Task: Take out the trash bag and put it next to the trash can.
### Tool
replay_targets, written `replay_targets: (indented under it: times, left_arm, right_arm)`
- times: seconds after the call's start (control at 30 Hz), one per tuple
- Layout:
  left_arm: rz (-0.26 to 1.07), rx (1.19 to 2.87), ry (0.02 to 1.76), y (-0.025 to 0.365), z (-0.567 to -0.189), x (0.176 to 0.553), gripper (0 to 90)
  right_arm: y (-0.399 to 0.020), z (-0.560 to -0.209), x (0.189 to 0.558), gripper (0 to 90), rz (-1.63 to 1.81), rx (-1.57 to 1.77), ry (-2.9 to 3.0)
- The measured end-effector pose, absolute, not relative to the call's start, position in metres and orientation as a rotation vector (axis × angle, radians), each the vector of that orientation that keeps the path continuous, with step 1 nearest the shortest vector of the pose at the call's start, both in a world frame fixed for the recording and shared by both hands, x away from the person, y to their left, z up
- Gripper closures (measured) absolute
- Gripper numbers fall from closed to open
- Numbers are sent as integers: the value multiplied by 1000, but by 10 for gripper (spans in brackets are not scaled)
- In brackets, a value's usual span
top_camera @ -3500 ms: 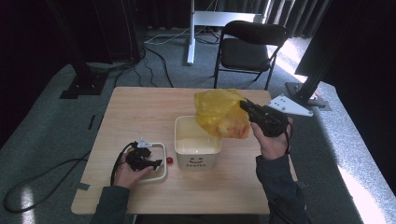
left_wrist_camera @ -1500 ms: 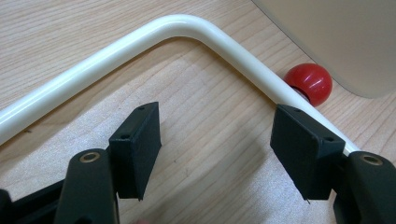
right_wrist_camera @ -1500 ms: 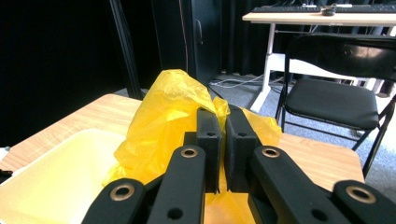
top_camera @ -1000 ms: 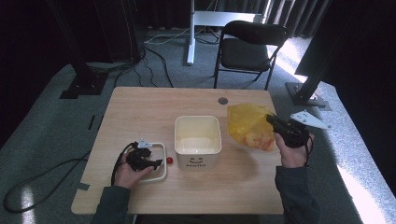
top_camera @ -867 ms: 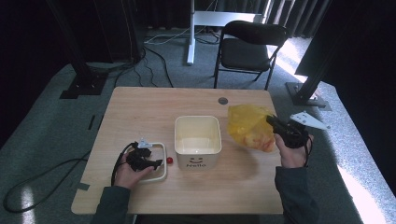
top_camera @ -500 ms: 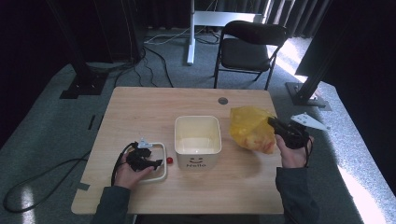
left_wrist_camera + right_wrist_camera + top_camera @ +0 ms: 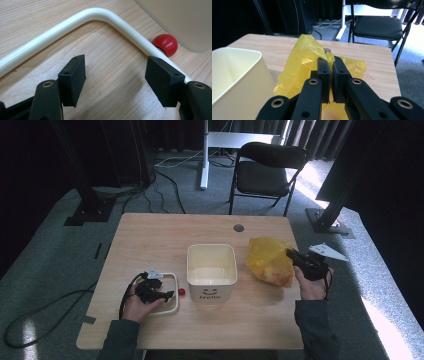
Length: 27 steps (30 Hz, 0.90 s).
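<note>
Holding a crumpled yellow plastic bag (image 7: 270, 261) near the table's right edge: your right tongs (image 7: 330, 65), jaws clenched on its gathered top. Cream bin (image 7: 211, 271) (smiley, "Hello" on its front) at table (image 7: 165, 230) centre, just left of the bag. Your left tongs (image 7: 116, 75), released, lie inside a white handle loop (image 7: 75, 21) toward the near-left corner; red knob (image 7: 165, 45) beside the bin.

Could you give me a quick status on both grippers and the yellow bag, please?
Right gripper shut on yellow bag, right of the cream bin. Left gripper open over the white handle.
</note>
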<state>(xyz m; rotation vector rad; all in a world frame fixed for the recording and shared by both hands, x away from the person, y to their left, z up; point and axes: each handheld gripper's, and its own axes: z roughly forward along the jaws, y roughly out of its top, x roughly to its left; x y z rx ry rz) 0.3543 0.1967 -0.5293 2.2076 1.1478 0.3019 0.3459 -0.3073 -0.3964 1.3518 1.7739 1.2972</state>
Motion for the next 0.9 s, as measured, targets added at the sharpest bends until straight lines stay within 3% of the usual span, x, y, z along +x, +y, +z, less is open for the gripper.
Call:
replay_targets:
  times: [0.9]
  left_arm:
    - [302, 2206, 1146, 197, -529, 354, 337]
  right_arm:
    - [-296, -454, 350, 845, 1212, 1442, 1915]
